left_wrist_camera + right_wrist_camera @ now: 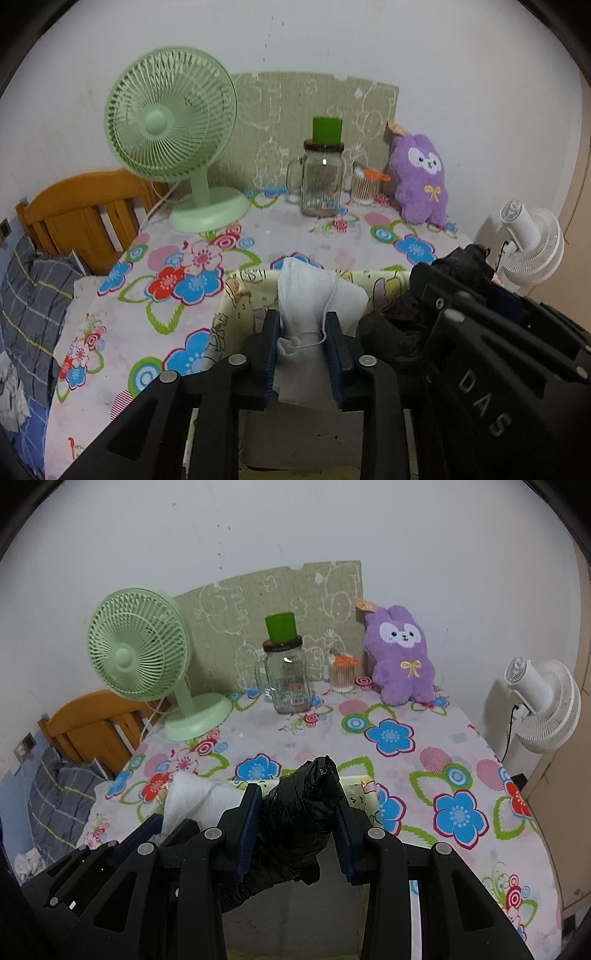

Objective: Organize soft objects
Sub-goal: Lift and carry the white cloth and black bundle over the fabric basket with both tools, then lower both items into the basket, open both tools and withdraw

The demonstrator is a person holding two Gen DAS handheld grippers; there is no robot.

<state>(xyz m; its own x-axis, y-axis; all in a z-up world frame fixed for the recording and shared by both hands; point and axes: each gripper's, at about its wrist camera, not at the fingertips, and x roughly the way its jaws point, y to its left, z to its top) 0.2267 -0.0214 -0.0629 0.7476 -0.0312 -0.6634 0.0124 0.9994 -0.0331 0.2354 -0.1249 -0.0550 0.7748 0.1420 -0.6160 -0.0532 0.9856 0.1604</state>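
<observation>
**Both claws loaded above the fabric bin**

Left claw (304,354) pinches a white cloth pouch (314,295) between its blue pads, a thin string looping across the fabric. Just to its right, the right claw (297,834) is clamped on a crumpled black plastic bundle (295,812) — the two held pieces sit side by side. Directly beneath both lies a cream cartoon-print fabric bin (240,295); its inside is mostly hidden by the claws, so its contents cannot be told.

Beyond the bin spreads a flowered tablecloth (406,775). Far ahead stands a glass mug jar (319,181) with a dark lid and a green cup (327,129) on top — the jar looks empty. Right of it, a small clear holder (364,188) packed with cotton swabs, then a purple plush bunny (400,657) leaning at the wall. Ahead left, a green desk fan (173,125).
</observation>
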